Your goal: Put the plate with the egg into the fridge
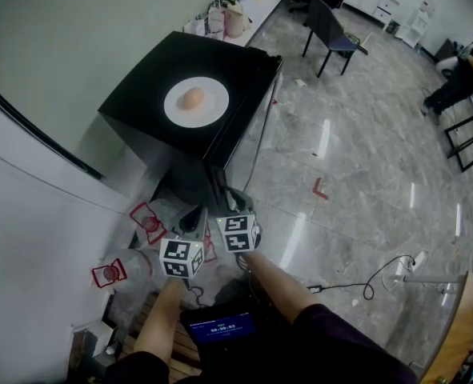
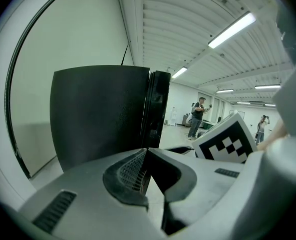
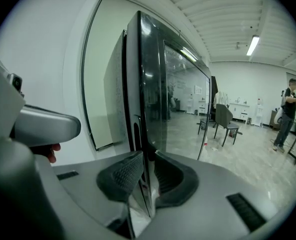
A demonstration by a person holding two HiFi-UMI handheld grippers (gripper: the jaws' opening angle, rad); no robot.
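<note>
A white plate (image 1: pixel 213 110) with a brown egg (image 1: pixel 193 98) lies on top of a black mini fridge (image 1: pixel 140 94) against the wall. The fridge's glass door (image 1: pixel 248 138) faces right and looks closed. My right gripper (image 1: pixel 221 186) is at the door's near edge; in the right gripper view its jaws (image 3: pixel 149 160) clasp that door edge (image 3: pixel 146 99). My left gripper (image 1: pixel 196 216) hangs just left of it, shut on nothing, its jaws (image 2: pixel 146 155) pointing at the fridge's black side (image 2: pixel 100 114).
Two clear containers with red handles (image 1: pixel 148 222) (image 1: pixel 112 272) sit on the floor by the wall near the fridge. A chair (image 1: pixel 332 30) stands farther back, a cable (image 1: pixel 372 282) lies on the floor at right, and a counter with bags (image 1: pixel 228 18) is behind the fridge.
</note>
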